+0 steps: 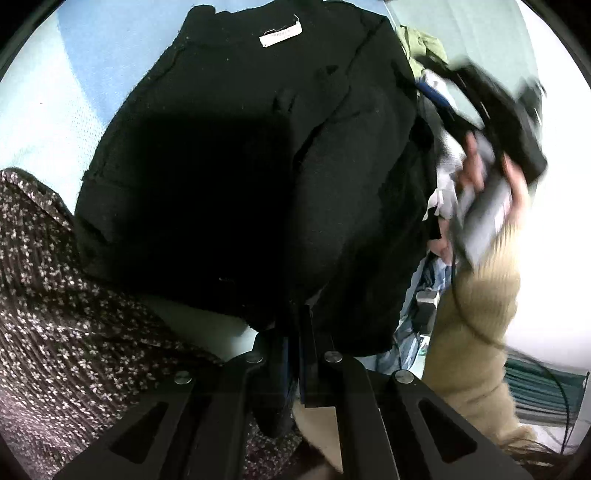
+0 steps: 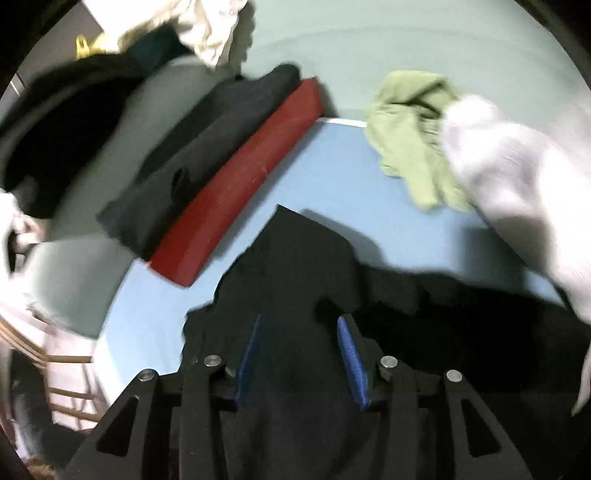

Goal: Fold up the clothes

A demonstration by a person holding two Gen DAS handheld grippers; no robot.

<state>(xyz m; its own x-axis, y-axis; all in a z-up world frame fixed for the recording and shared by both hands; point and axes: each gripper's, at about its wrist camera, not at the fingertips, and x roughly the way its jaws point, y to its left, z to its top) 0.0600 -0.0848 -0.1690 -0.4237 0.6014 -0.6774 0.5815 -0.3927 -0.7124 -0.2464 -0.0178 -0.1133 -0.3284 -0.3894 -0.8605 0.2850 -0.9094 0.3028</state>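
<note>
A black sweater (image 1: 240,155) with a white neck label (image 1: 280,34) lies spread on the light blue surface (image 1: 48,110). My left gripper (image 1: 295,325) is shut on the sweater's near hem. In the left wrist view my right gripper (image 1: 491,110) is blurred at the right, held by a hand in a beige sleeve. In the right wrist view my right gripper (image 2: 301,325) is open, its blue pads (image 2: 349,350) apart just above the black sweater (image 2: 314,258); nothing is between them.
A floral dark garment (image 1: 55,295) lies at the left. A pile with green cloth (image 2: 410,133) and white cloth (image 2: 517,166) sits at the right. A red block (image 2: 240,184) and folded dark clothes (image 2: 192,155) lie at the surface's far edge.
</note>
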